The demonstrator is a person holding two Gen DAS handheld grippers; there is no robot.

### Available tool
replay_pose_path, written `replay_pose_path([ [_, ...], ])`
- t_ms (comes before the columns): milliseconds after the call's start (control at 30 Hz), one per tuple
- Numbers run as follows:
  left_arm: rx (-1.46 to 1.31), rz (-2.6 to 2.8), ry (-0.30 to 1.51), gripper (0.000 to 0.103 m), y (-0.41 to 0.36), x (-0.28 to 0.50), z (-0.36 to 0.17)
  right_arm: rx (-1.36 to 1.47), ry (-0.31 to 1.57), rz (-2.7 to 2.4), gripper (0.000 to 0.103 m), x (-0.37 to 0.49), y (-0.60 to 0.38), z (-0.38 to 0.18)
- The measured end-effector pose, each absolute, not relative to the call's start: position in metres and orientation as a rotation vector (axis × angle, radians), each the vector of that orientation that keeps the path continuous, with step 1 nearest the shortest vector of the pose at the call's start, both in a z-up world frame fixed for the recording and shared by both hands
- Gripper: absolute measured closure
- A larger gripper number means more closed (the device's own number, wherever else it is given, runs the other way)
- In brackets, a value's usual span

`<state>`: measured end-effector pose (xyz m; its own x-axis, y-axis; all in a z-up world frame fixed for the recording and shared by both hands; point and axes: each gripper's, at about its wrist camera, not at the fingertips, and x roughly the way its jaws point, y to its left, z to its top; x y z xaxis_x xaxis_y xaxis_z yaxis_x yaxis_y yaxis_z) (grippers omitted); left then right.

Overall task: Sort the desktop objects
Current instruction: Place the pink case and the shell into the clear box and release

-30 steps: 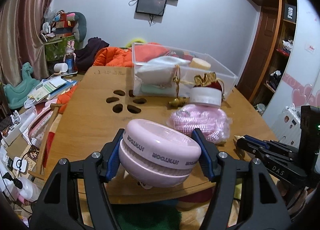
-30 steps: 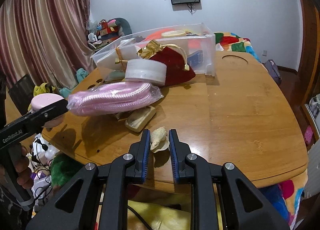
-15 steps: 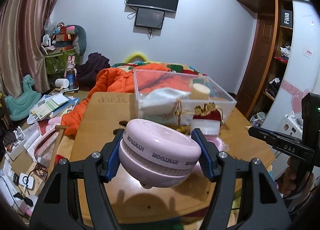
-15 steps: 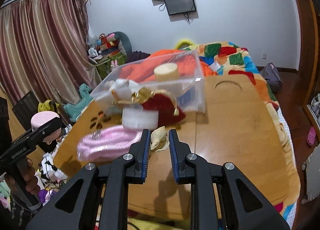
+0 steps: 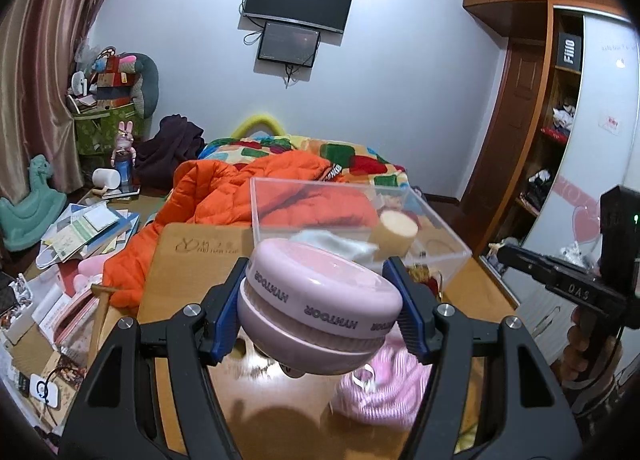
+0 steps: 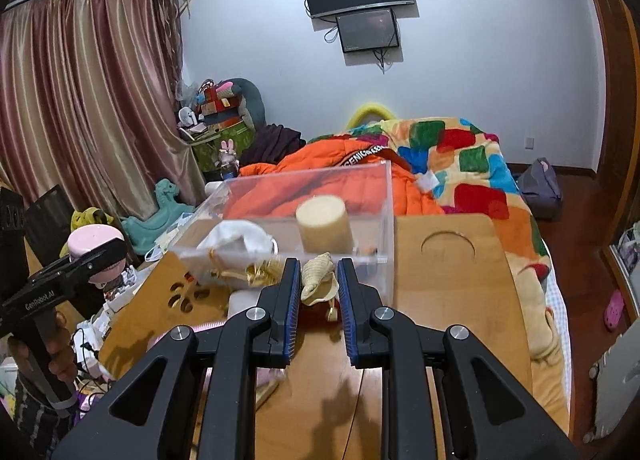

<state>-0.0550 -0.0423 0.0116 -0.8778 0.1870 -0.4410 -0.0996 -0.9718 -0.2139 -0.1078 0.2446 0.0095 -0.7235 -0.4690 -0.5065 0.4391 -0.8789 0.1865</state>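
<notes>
My left gripper (image 5: pixel 318 312) is shut on a round pink device marked HYNTOOR (image 5: pixel 320 312) and holds it in the air above the wooden table (image 5: pixel 188 260). My right gripper (image 6: pixel 319 290) is shut on a small beige seashell (image 6: pixel 318 276), lifted above the table (image 6: pixel 452 288). A clear plastic box (image 6: pixel 304 220) stands behind, holding a cream cylinder (image 6: pixel 324 226) and a white cloth (image 6: pixel 236 238). The box also shows in the left wrist view (image 5: pixel 356 228). A pink mesh pouch (image 5: pixel 384 388) lies on the table below the left gripper.
A red and gold pouch (image 5: pixel 426 278) lies by the box's front wall. An orange jacket (image 5: pixel 240 196) and a patchwork blanket (image 6: pixel 464 164) lie beyond the table. Books and clutter (image 5: pixel 76 236) cover the floor at left. A wardrobe (image 5: pixel 560 108) stands at right.
Both grippers have risen well above the table with their objects and moved toward the clear box. The table and pouches have dropped lower in both views.
</notes>
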Motion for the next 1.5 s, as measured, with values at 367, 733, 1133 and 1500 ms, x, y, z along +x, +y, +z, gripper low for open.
replay_pose_path([
  [367,-0.731,2.884,-0.273,0.038,-0.052,-0.113,0.02,0.788,-0.07,-2.531,0.086,-0.154,0.233,0.006],
  [733,-0.835,2.821,-0.297,0.038,-0.049,-0.173,0.006,0.881,-0.009,-2.503,0.086,-0.195,0.216,-0.017],
  [1133,-0.939,2.806,-0.171,0.038,-0.035,-0.21,-0.011,0.885,0.059,-2.569,0.086,-0.205,0.217,-0.023],
  [1500,-0.984,2.818,-0.028,0.038,-0.012,-0.225,-0.019,0.894,0.126,-2.559,0.086,-0.205,0.198,-0.03],
])
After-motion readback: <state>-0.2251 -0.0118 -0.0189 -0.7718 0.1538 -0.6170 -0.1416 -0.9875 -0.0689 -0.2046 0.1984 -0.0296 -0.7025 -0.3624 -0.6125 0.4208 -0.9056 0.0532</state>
